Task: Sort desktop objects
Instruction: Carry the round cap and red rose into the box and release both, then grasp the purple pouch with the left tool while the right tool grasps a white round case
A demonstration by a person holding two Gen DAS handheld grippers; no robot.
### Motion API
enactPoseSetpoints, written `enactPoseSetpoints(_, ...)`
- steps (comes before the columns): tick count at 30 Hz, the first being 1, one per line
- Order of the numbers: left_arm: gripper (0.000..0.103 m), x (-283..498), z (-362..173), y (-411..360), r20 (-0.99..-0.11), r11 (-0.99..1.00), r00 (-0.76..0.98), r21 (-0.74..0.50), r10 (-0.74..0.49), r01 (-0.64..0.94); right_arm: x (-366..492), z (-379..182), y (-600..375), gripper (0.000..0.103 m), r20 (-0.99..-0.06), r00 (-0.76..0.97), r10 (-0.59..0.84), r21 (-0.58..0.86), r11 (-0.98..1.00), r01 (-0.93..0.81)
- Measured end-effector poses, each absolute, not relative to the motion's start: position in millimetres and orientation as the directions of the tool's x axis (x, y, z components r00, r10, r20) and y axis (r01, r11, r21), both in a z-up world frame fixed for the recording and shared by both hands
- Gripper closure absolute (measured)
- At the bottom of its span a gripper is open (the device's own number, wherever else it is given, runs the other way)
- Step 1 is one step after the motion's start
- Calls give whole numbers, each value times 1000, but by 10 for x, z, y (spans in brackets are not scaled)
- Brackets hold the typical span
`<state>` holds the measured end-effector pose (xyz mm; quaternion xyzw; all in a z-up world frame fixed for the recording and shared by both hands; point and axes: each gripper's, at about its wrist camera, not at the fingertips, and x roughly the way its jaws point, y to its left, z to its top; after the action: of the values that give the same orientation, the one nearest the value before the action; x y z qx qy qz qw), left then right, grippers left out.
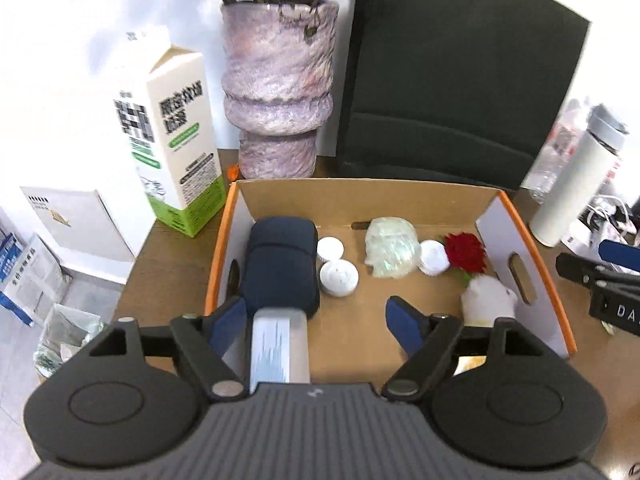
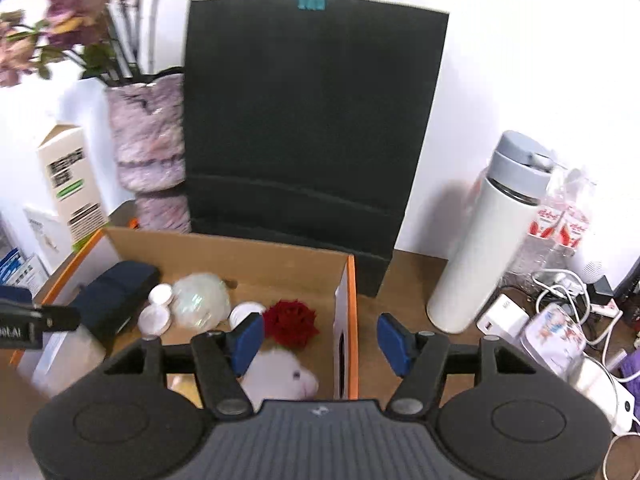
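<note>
Cardboard box (image 1: 360, 196), orange-edged, open top, taken as landmark; it sits on a brown desk (image 1: 168, 264).

Inside the box, against its left wall: a dark navy case (image 1: 280, 268). Just in front of the case, near the box's front edge, a white rectangular box (image 1: 280, 344) with printed lines, blurred. Beside the case toward the box's middle: two white round lids (image 1: 338, 276), one behind the other. Further right: a crumpled iridescent wrapper (image 1: 390, 252), another white round lid (image 1: 434, 258), then a red fabric flower (image 1: 466, 252) near the right wall. A white plush toy (image 1: 488, 300) lies in the front right corner.

Left gripper (image 1: 316, 320): above the box's front left part, blue fingers spread wide. The white rectangular box lies between them, close to the left finger; nothing is pinched.

Right gripper (image 2: 324, 338): straddling the box's right wall, blue fingers apart, gripping nothing. Its left finger is over the plush toy, its right finger outside the box over the desk.

Behind the box: a black paper bag (image 2: 312, 120) and a mottled purple vase (image 1: 276, 80). Left of the box: a milk carton (image 1: 176, 136). Right of the box: a white thermos (image 2: 484, 240).
</note>
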<state>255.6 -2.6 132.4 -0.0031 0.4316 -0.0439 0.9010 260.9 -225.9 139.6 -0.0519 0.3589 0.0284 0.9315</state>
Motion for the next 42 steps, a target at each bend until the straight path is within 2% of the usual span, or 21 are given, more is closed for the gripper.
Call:
enactPoseSetpoints(4,16,2099,1351,-1,-746,996,661,-36,-81,81,2138,1395,-2288,35,-650,758,63,-31,993,-110)
enactPoseSetpoints(7,7,1656,1245,-19,-701,995,708,-27,-84,91,1692,1300,-2310,30,-616,777,129,18,989,-150)
enactPoseSetpoints(11,3,1086,953,-78,-653,995,753,3,-74,101,1187,1008,-2323,29,-581,797,166,32,983,-182)
enactPoseSetpoints(14,0,729,715,-72,-667,994,737,-65,-111,91,814,766,-2360,29,-566,811,147,44,988,-149)
enactPoseSetpoints(16,0,443,567,-97,-649,982,737,-105,-187,157,563,649,-2396,29,-558,818,142,47,989,-140)
enactPoseSetpoints(18,0,197,458,-127,-638,979,745,-90,-196,180,301,532,-2425,28,-541,827,152,53,988,-147)
enactPoseSetpoints(21,0,-93,396,-182,-569,978,799,-50,-196,204,20,389,-2428,28,-535,823,189,56,980,-189)
enactPoseSetpoints(23,0,-158,351,-233,-534,970,815,-52,-227,237,-96,344,-2433,28,-525,822,221,66,973,-220)
enactPoseSetpoints(28,0,-92,226,-337,-521,967,819,-62,-242,247,-199,244,-2462,28,-456,853,252,113,968,-226)
enactPoseSetpoints(32,0,-67,119,-361,-563,968,791,-77,-239,238,-176,174,-2417,28,-487,845,221,81,975,-209)
enactPoseSetpoints(35,0,-111,117,-373,-542,969,807,-57,-233,241,-166,137,-2411,28,-508,838,197,71,980,-187)
enactPoseSetpoints(42,0,-67,88,-337,-571,973,790,-78,-222,217,-156,100,-2424,27,-522,836,170,52,984,-168)
